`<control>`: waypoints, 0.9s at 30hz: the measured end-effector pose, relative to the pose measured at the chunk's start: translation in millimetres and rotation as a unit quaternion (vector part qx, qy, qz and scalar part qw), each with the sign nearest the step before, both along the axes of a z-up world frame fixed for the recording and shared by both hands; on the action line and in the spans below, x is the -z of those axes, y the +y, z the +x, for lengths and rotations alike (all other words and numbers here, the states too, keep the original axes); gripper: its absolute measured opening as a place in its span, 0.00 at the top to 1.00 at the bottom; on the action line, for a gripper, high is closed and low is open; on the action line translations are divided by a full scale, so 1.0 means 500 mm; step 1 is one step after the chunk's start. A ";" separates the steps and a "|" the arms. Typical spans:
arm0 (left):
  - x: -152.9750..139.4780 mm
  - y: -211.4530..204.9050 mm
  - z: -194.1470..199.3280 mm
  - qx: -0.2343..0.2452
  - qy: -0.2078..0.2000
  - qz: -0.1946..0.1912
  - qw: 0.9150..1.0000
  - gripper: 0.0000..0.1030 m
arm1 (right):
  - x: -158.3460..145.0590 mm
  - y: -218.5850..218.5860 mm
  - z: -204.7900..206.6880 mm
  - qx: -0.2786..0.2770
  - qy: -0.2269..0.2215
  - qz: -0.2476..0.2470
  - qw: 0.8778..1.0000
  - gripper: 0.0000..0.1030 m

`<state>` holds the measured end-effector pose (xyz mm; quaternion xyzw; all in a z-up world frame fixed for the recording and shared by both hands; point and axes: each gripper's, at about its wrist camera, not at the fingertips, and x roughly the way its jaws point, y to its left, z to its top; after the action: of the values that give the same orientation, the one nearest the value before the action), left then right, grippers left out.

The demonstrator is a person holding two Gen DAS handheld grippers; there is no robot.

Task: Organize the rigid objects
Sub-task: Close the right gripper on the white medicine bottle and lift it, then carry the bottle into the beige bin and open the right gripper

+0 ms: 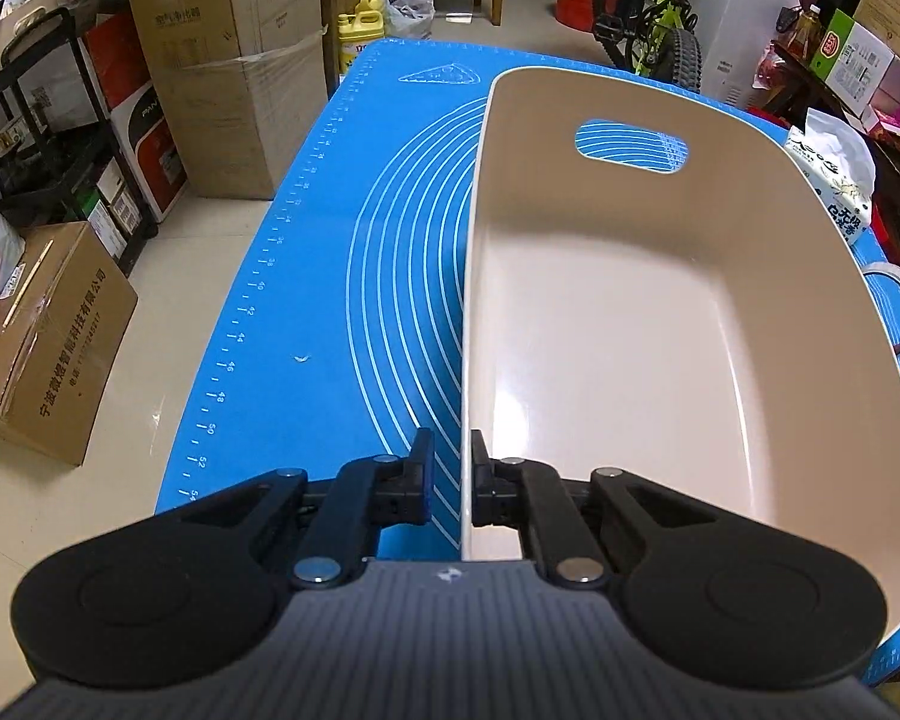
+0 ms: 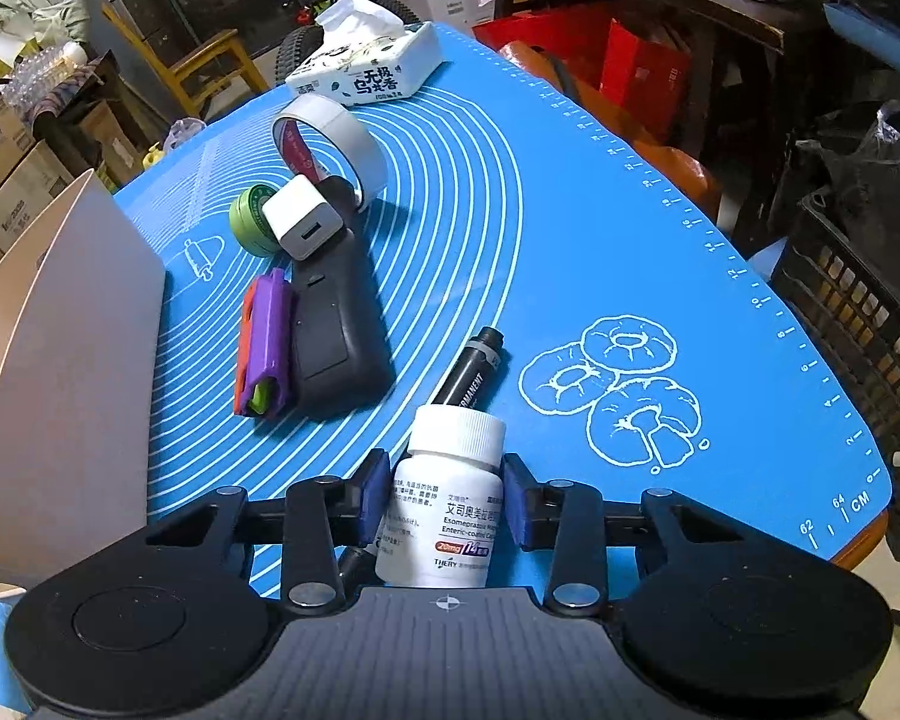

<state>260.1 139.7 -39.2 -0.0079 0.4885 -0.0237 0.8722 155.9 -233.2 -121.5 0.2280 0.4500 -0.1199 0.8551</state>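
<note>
The left gripper clamps its jaws on the near wall of the cream bin, steadying it on the counter. The right gripper has its jaws closed on an upright white pill bottle, a black marker just beyond. The pick looks secured; next it likely calls for lifting the bottle across into the bin.

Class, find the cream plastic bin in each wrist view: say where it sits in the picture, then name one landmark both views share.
Left wrist view: the cream bin fills the centre and right, its near left wall between the left gripper fingers.
Right wrist view: only one wall of the bin shows, at the left edge.
Shared landmark: the tissue pack on the blue mat.
</note>
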 end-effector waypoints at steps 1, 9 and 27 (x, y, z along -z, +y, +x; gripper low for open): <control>0.001 0.001 0.000 0.000 0.000 0.000 1.000 0.89 | 0.000 0.000 -0.001 -0.001 -0.001 0.000 1.000 0.56; 0.000 0.002 -0.001 0.000 0.000 0.000 1.000 0.88 | -0.007 0.002 -0.008 -0.004 -0.014 -0.009 1.000 0.56; -0.001 -0.002 -0.001 0.002 -0.006 0.003 1.000 0.89 | -0.138 0.052 0.027 -0.046 -0.109 -0.047 0.992 0.56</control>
<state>259.3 138.5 -38.4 -0.0048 0.4835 -0.0239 0.8750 169.6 -207.2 -52.5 0.1783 0.3578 -0.0755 0.9135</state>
